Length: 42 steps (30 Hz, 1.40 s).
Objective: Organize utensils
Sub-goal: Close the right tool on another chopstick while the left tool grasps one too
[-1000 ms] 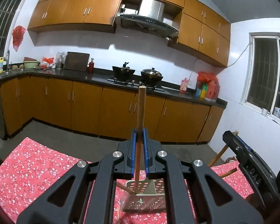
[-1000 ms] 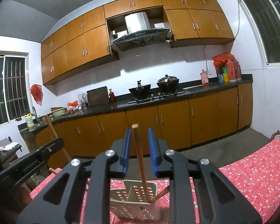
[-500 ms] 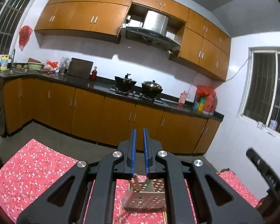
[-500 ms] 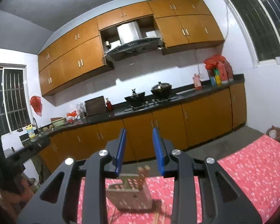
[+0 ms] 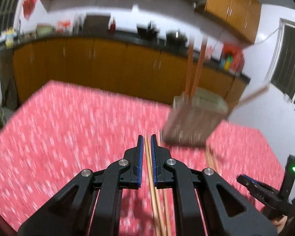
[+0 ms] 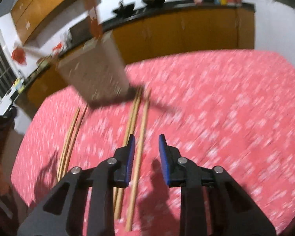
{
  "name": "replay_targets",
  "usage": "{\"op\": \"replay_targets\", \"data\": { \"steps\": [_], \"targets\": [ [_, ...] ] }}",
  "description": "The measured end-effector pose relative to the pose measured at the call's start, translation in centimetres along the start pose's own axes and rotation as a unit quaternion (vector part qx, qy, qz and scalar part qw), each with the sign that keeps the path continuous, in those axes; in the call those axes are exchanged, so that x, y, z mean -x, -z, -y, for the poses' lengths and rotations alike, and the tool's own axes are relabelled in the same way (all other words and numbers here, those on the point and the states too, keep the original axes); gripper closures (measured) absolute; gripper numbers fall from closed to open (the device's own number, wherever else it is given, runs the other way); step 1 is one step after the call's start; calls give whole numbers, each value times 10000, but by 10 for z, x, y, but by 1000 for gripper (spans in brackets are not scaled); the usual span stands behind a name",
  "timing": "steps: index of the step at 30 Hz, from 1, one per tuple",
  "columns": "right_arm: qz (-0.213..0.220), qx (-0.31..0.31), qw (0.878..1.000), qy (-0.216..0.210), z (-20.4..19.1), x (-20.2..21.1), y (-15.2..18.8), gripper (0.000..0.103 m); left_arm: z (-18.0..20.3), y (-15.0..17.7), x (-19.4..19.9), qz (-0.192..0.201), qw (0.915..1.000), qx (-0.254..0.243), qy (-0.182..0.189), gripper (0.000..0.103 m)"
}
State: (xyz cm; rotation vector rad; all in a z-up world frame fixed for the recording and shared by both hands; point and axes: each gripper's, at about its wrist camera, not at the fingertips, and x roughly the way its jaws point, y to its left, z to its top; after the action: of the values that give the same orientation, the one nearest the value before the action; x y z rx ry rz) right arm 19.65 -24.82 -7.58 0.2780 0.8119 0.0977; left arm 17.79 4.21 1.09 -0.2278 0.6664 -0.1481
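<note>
A grey perforated utensil holder (image 5: 194,118) (image 6: 94,68) stands on the red flowered tablecloth (image 5: 68,127) with a few chopsticks (image 5: 194,68) upright in it. More wooden chopsticks (image 6: 131,114) lie on the cloth in front of it, and another pair (image 6: 70,137) lies further left. My left gripper (image 5: 146,137) is shut and empty, hovering over chopsticks (image 5: 153,186) that lie on the cloth beneath it. My right gripper (image 6: 147,137) hangs low over the cloth, its jaws closing, with one loose chopstick (image 6: 140,147) lying just inside its left finger, not pinched.
Orange kitchen cabinets (image 5: 108,63) under a dark counter run behind the table. The black body of the right gripper (image 5: 269,192) shows at the lower right of the left wrist view. Both views are blurred by motion.
A second ago each gripper held a chopstick above the holder; both chopsticks dropped into it. Both grippers have since tipped down and sunk toward the chopsticks lying on the cloth.
</note>
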Motion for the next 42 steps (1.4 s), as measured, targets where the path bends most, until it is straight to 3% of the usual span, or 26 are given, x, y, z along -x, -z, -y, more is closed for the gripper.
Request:
{"op": "replay_targets", "data": {
  "steps": [5, 8, 12, 15, 21, 34, 39, 42],
  "targets": [
    [-373, 406, 9983, 199, -18, -23, 21, 79, -9, 39, -21, -598, 9982, 18, 48, 95],
    [-371, 470, 9973, 414, -18, -28, 27, 94, -9, 56, -27, -831, 9965, 52, 121, 95],
    [-245, 128, 9967, 758, 4, -28, 18, 95, -2, 66, -32, -1033, 9942, 27, 280, 95],
    [-225, -47, 9971, 720, 15, -26, 18, 95, 4, 72, -36, -1139, 9927, -42, 386, 95],
    [-178, 105, 9966, 791, 13, -26, 20, 95, 14, 83, -50, -1433, 9889, -303, 232, 94],
    [-238, 396, 9964, 715, -2, -28, 22, 94, 24, 81, -64, -1399, 9859, -838, -365, 95],
    [-219, 363, 9960, 792, 6, -36, 8, 95, -5, 61, -79, -1334, 9871, -571, -679, 96],
    [-162, 284, 9958, 857, 13, -44, -2, 95, -22, 53, -83, -1307, 9887, -335, -651, 96]
  ]
}}
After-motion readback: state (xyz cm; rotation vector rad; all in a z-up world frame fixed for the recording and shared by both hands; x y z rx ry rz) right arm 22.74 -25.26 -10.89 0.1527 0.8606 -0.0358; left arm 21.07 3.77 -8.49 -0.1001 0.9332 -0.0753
